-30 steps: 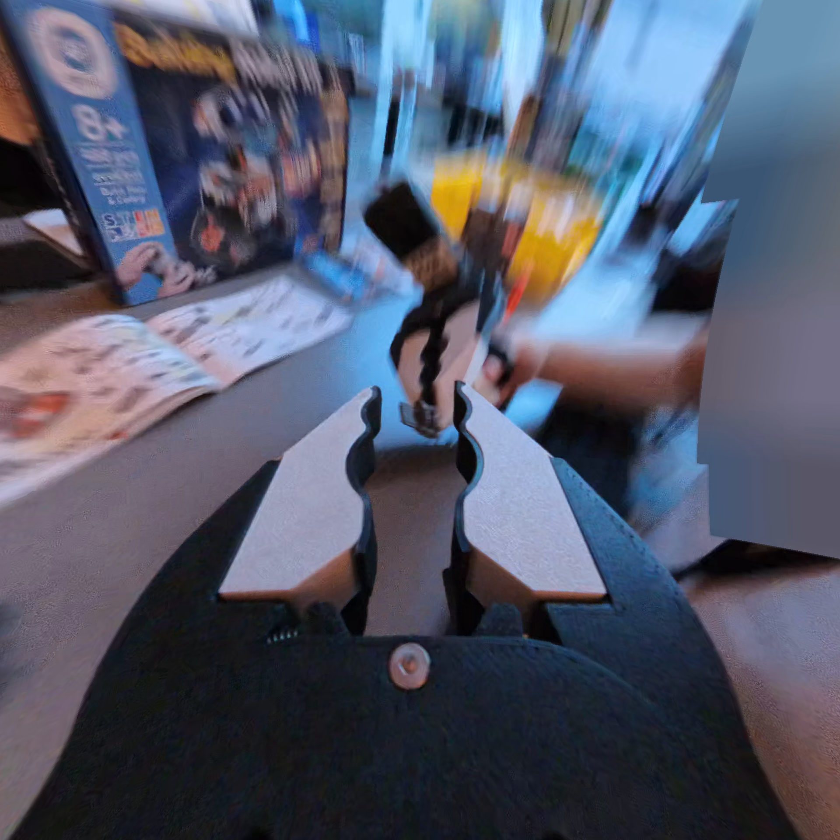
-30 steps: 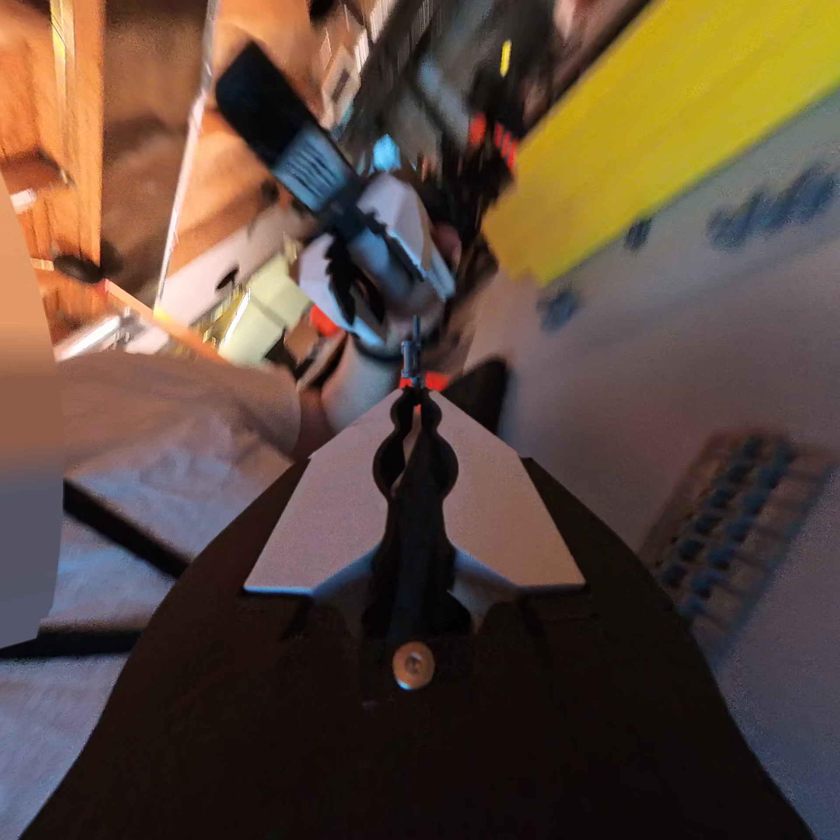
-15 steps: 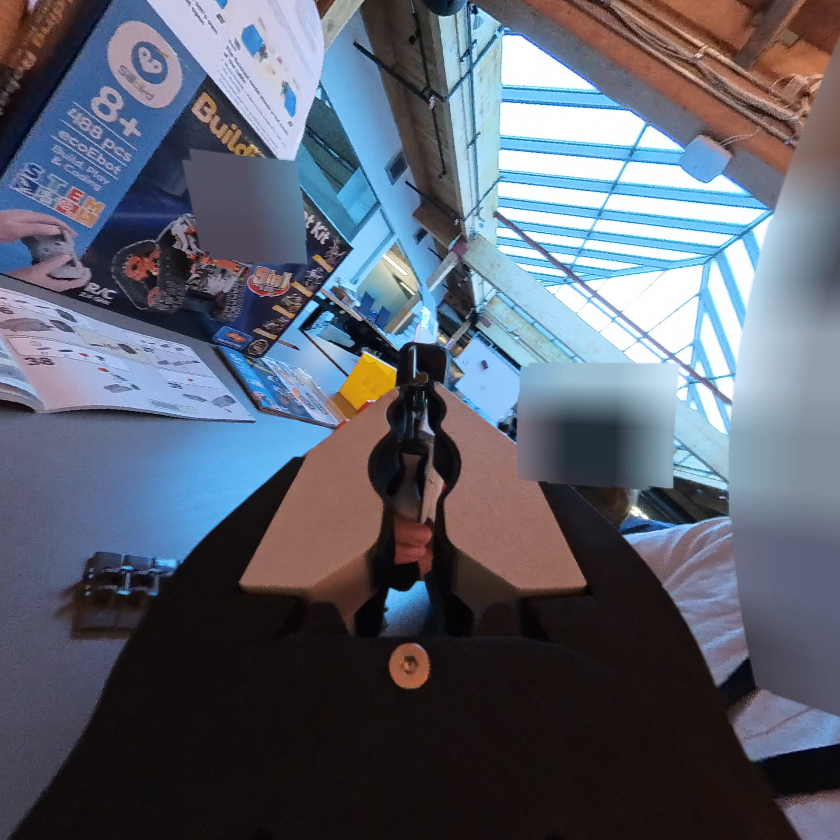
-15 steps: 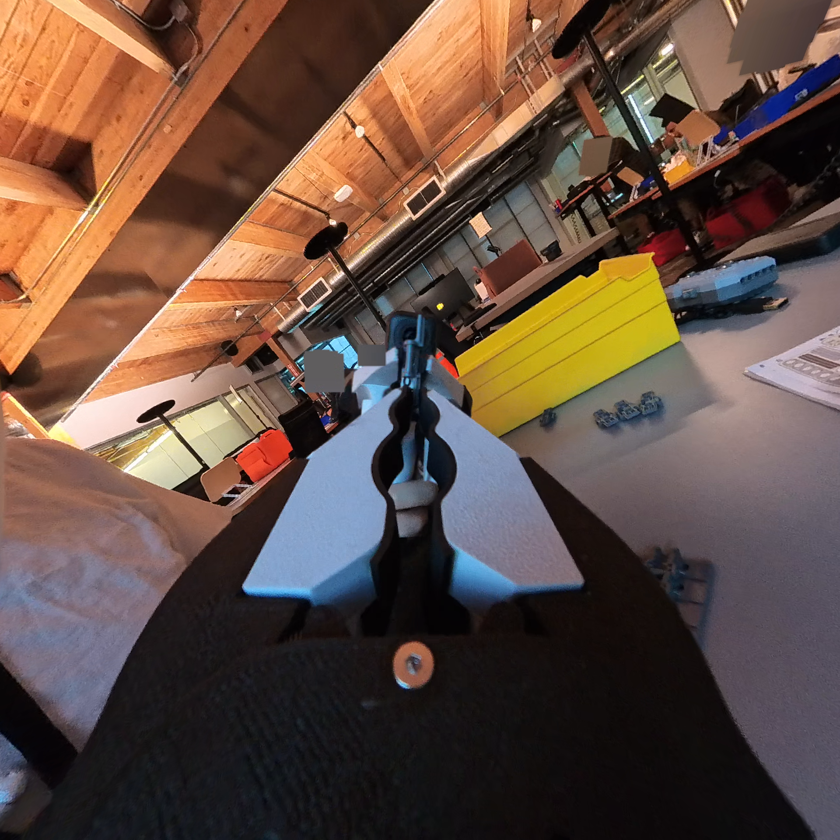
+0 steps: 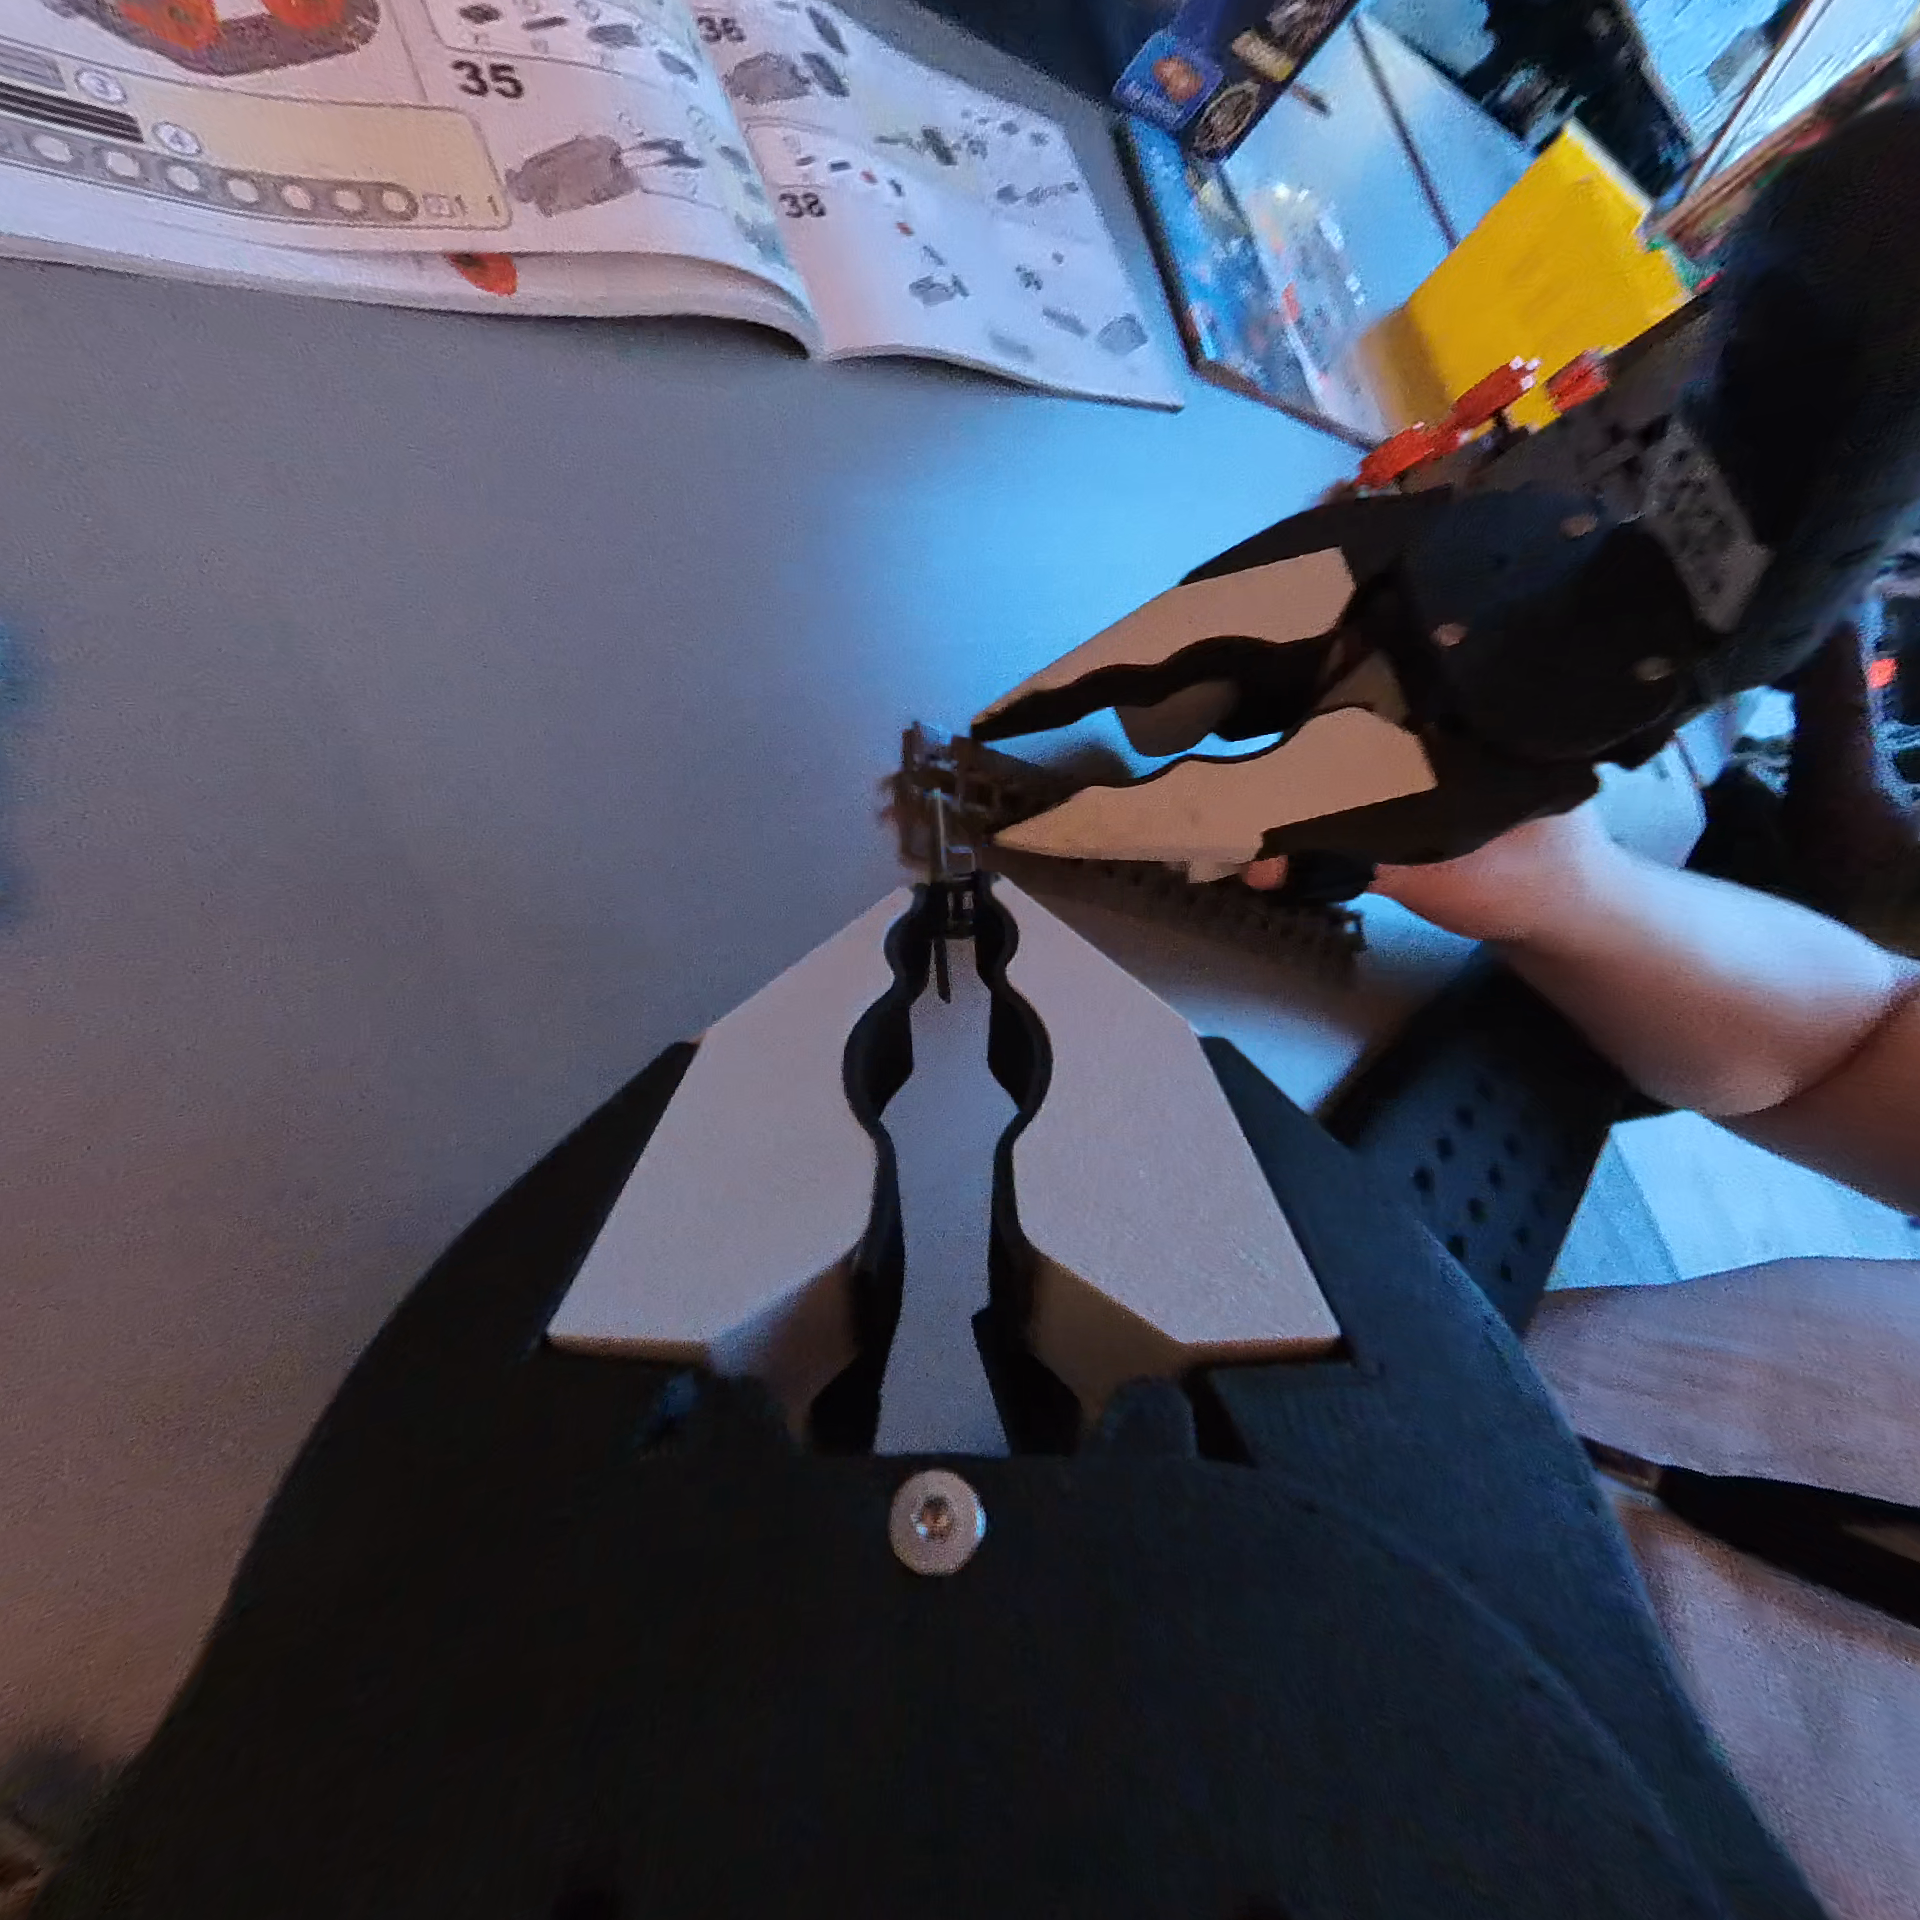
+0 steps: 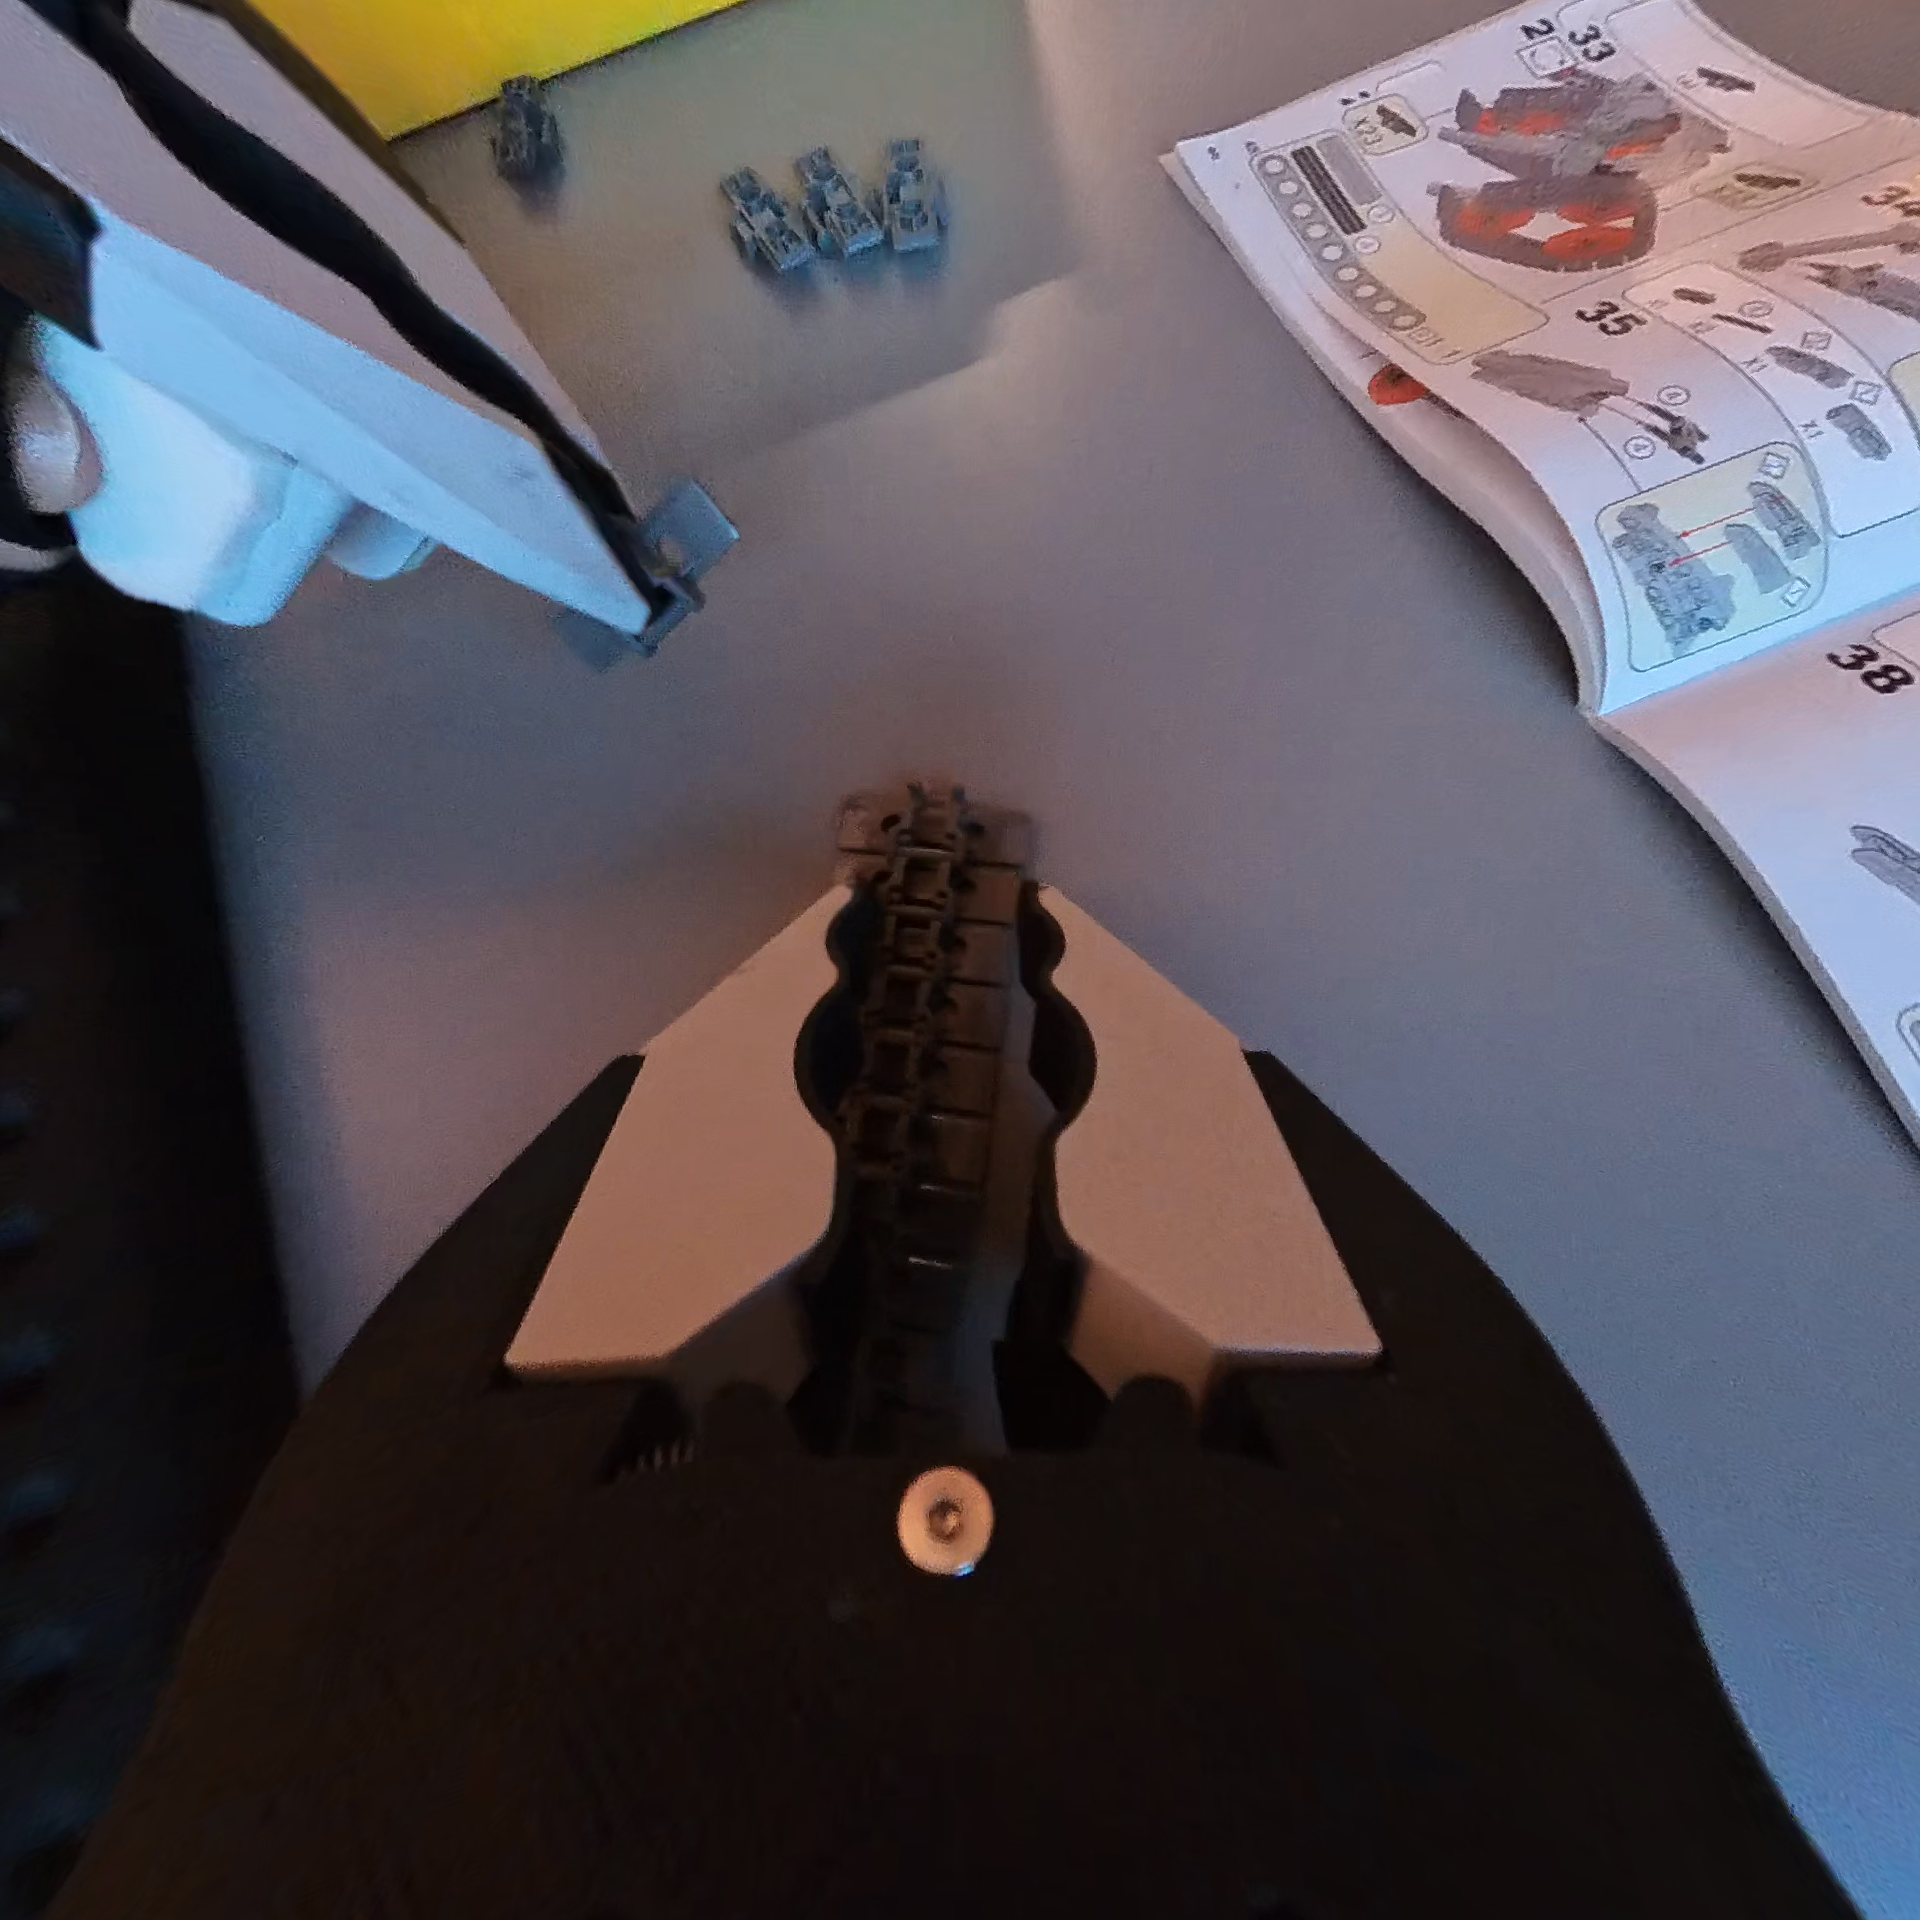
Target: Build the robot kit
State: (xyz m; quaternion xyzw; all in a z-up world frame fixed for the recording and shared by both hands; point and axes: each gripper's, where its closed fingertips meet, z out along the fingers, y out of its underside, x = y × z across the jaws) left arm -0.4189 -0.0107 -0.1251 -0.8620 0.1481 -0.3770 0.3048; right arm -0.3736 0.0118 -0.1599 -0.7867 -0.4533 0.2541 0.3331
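Observation:
My left gripper (image 5: pixel 948 899) is shut on a small grey track link (image 5: pixel 943 868) pinched at its tips. The right wrist view shows it at the upper left (image 6: pixel 649 592) with the link (image 6: pixel 681 545) sticking out, just above the grey table (image 6: pixel 1143 623). My right gripper (image 6: pixel 940 883) is shut on a grey track chain (image 6: pixel 914 1039) that runs back between its fingers. The chain's front end (image 6: pixel 935 816) pokes past the tips. In the left wrist view the right gripper (image 5: pixel 982 779) comes in from the right, with the chain (image 5: pixel 1195 904) trailing under it. Link and chain end are close but apart.
An open instruction booklet (image 6: pixel 1610 364) lies at the right, also seen at the top of the left wrist view (image 5: pixel 582 156). A yellow bin (image 5: pixel 1527 281) stands at the far edge. Several loose grey links (image 6: pixel 836 208) lie near it. A black perforated part (image 5: pixel 1475 1143) hangs off the table edge. Across from one pair of fingers to the other is roughly 7 cm.
Both grippers have tipped down from pointing at the ceiling to pointing at the table. One second ago the left gripper was open; since then it has shut on the link.

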